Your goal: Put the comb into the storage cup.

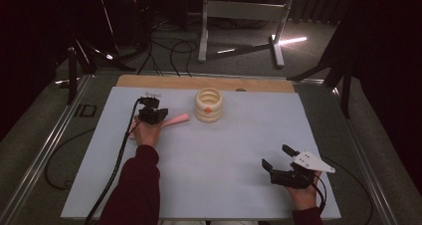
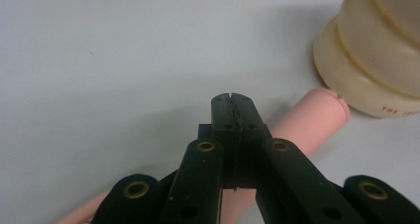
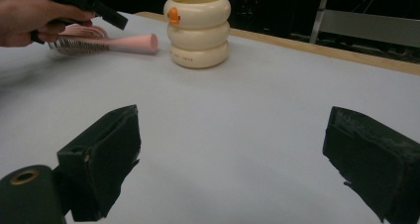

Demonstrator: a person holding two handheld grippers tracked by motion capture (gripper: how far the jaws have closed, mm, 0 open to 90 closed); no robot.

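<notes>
Counter (image 1: 209,155): a broad, flat surface under a smooth pale blue-grey sheet, with a strip of bare wood along its far edge; the floor and metal stands beyond it lie in deep shadow and are hard to make out.

Cream holder (image 1: 208,105): a glossy, ribbed cylinder of three stacked rings, open at the top, with a small orange stud on its side; it stands upright near the far edge. The left tool's view cuts it off at the upper right corner, and the red lettering near its base is too small to read.

Pink hairbrush (image 3: 106,42): it lies flat on the counter just left of the holder, its smooth, matte, rounded handle pointing at the holder's base and stopping just short of it. In the right tool's view the bristled head sits under the person's left hand (image 1: 146,133) and is partly hidden.

Left tool (image 2: 233,105): its two black jaws are pressed together, pad against pad, with nothing between them. They hang over the middle of the brush handle, which passes beneath them; whether they touch the handle cannot be told.

Right tool (image 1: 279,157): it rests low over the near right part of the counter, well apart from brush and holder, with its jaws spread wide and empty. The pads are black, rough and frayed at the edges.
</notes>
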